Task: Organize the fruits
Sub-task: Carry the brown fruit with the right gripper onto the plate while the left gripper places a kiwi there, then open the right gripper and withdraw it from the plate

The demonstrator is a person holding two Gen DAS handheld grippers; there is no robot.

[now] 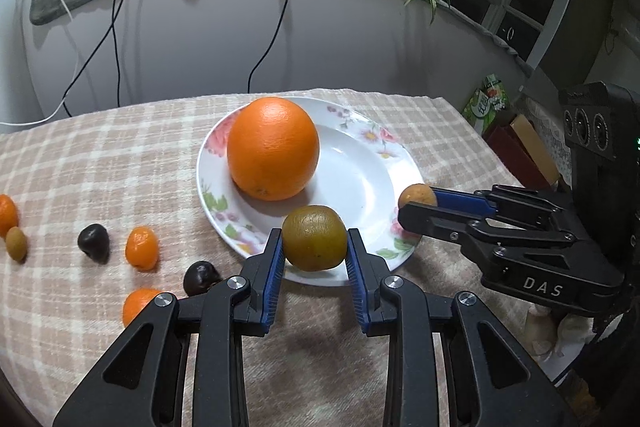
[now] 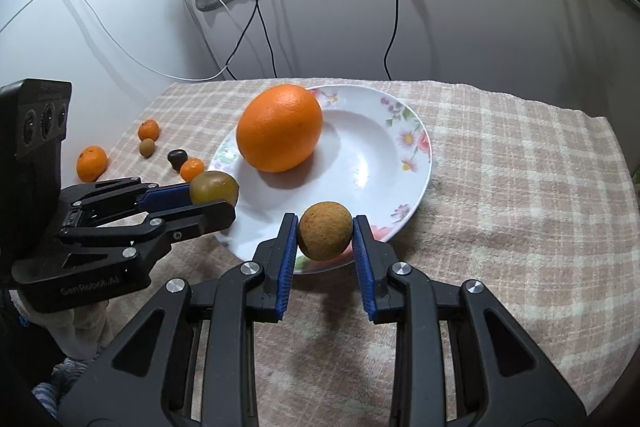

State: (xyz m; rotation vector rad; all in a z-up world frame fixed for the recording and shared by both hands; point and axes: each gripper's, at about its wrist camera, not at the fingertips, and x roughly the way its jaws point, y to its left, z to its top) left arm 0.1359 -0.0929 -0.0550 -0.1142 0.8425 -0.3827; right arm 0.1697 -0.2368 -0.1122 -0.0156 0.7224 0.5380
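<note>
A white flowered plate [image 1: 360,183] [image 2: 376,151] sits on the checked cloth with a large orange [image 1: 273,148] [image 2: 279,128] on it. My left gripper [image 1: 315,245] [image 2: 216,193] is shut on a greenish-brown round fruit [image 1: 315,237] [image 2: 214,187], held over the plate's near rim. My right gripper [image 2: 325,235] [image 1: 418,201] is shut on a smaller tan round fruit [image 2: 325,230] [image 1: 416,195], also above the plate's near edge. Both grippers hover side by side.
Loose on the cloth left of the plate lie small oranges [image 1: 141,247] [image 2: 92,163], dark round fruits [image 1: 94,242] [image 2: 177,158] and a small green fruit [image 1: 16,243] [image 2: 147,147]. Cables hang down the white wall behind. Boxes [image 1: 516,143] stand past the table's right edge.
</note>
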